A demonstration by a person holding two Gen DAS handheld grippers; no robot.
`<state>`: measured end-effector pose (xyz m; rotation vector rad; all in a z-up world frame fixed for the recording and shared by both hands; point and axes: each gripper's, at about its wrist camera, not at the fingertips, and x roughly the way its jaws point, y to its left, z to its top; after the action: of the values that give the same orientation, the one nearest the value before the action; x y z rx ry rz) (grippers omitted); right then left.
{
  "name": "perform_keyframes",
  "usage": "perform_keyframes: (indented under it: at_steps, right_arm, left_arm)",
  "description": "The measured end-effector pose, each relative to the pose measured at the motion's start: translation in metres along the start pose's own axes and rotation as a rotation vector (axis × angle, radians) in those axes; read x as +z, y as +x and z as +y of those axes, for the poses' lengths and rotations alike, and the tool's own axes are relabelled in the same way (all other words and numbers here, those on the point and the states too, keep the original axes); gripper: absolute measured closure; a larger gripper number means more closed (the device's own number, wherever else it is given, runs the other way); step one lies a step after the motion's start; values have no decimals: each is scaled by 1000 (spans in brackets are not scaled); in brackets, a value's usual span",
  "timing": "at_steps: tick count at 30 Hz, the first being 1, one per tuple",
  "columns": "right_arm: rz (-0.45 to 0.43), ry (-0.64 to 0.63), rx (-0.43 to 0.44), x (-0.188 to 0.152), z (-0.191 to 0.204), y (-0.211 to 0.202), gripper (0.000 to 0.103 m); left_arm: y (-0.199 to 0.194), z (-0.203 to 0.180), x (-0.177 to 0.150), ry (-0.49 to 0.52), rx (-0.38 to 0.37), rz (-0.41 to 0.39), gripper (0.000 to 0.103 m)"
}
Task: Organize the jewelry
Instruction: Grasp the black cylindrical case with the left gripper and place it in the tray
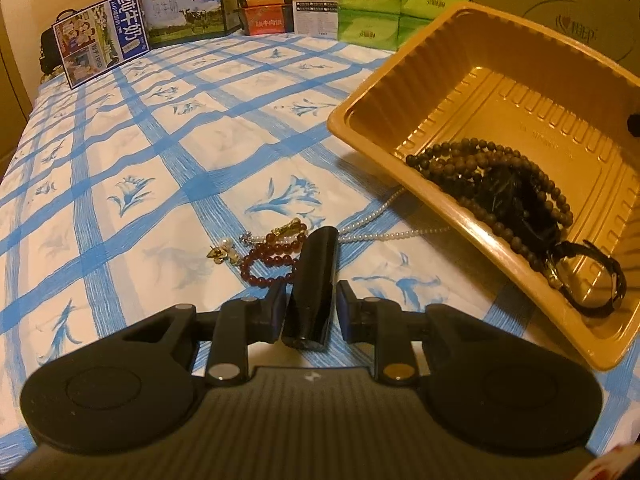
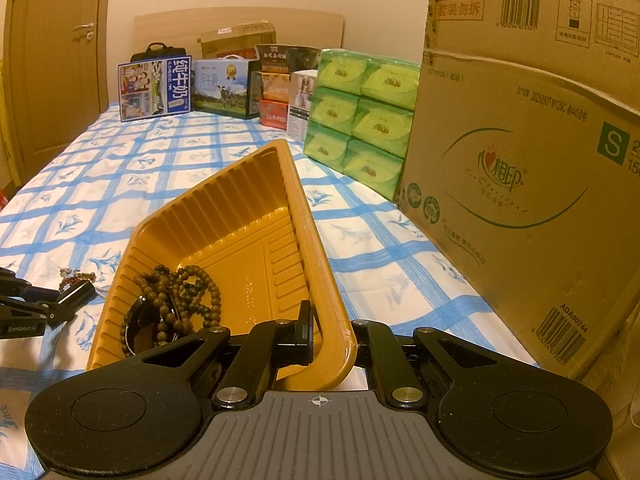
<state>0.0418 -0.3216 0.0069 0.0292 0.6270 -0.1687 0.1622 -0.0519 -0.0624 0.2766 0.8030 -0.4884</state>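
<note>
My left gripper (image 1: 310, 304) holds a black cylinder (image 1: 310, 280) between its jaws, just above the bed. Ahead of it lie a dark red bead bracelet (image 1: 269, 262), a small gold and pearl piece (image 1: 222, 251) and a white pearl necklace (image 1: 384, 218). My right gripper (image 2: 332, 340) is shut on the near rim of a gold plastic tray (image 2: 256, 216) and tilts it up. The tray (image 1: 480, 80) holds brown bead strands (image 1: 472, 160), a black bangle (image 2: 148, 322) and a black watch (image 1: 592, 280). The left gripper also shows in the right wrist view (image 2: 52, 304).
The bed has a blue checked sheet (image 1: 160, 140). At its far end stand milk cartons (image 2: 154, 88), snack boxes (image 2: 276, 84) and green tissue packs (image 2: 360, 120). A large cardboard box (image 2: 540, 160) stands to the right. A door (image 2: 56, 60) is at the left.
</note>
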Motion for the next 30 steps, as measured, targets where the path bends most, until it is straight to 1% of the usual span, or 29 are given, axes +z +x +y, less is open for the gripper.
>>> perform_keyframes:
  at_steps: [7, 8, 12, 14, 20, 30]
  right_arm:
    - [1, 0, 0, 1, 0, 0, 96]
    - [0, 0, 0, 1, 1, 0, 96]
    - [-1, -1, 0, 1, 1, 0, 96]
    - [-1, -3, -2, 1, 1, 0, 96]
    - [-8, 0, -3, 2, 0, -2, 97]
    - [-20, 22, -29, 2, -13, -6, 97]
  left_arm:
    - [0, -2, 0, 2, -1, 3, 79]
    - [-1, -3, -1, 7, 1, 6, 83]
    - [-6, -5, -4, 29, 9, 16, 83]
    - [-11, -5, -6, 40, 21, 6, 83]
    - [-19, 2, -7, 23, 31, 7, 83]
    - [-24, -4, -2, 24, 11, -10, 83]
